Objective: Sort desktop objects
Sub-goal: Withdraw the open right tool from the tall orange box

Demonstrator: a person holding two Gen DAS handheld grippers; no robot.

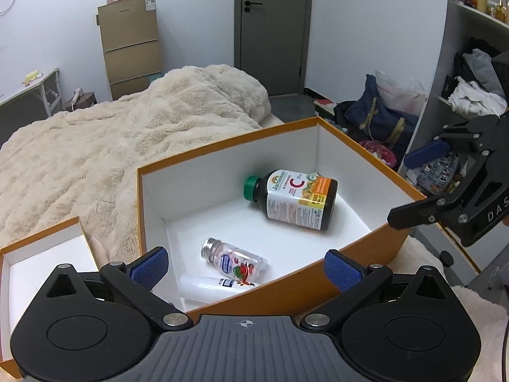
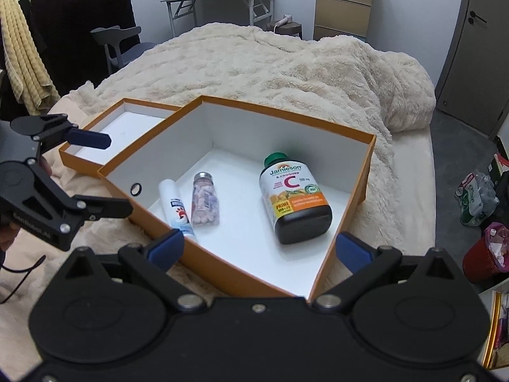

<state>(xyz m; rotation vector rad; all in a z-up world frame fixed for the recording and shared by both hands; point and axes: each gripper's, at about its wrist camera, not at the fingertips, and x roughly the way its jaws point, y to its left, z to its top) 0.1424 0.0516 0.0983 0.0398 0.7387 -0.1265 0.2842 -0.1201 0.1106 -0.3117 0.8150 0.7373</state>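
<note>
An orange box (image 1: 222, 172) (image 2: 286, 133) with a white inside sits on the bed, and three things lie in it. A dark vitamin C bottle (image 1: 299, 199) (image 2: 294, 202) with a green cap is on its side. Beside it lie a small clear bottle (image 1: 235, 261) (image 2: 205, 202) of pink tablets with a silver cap and a white tube (image 1: 210, 286) (image 2: 176, 210). My left gripper (image 1: 246, 267) (image 2: 108, 173) hovers open over the box's near left edge, holding nothing. My right gripper (image 2: 259, 248) (image 1: 413, 186) is open and empty at the box's right corner.
The box's shallow orange lid (image 1: 38, 254) (image 2: 127, 124) lies to the left, partly under the box. A fluffy beige blanket (image 1: 111, 146) (image 2: 286, 63) covers the bed. Bags (image 1: 378, 114) and a red bin (image 2: 483, 254) stand on the floor to the right, with a shelf (image 1: 470, 95) beyond.
</note>
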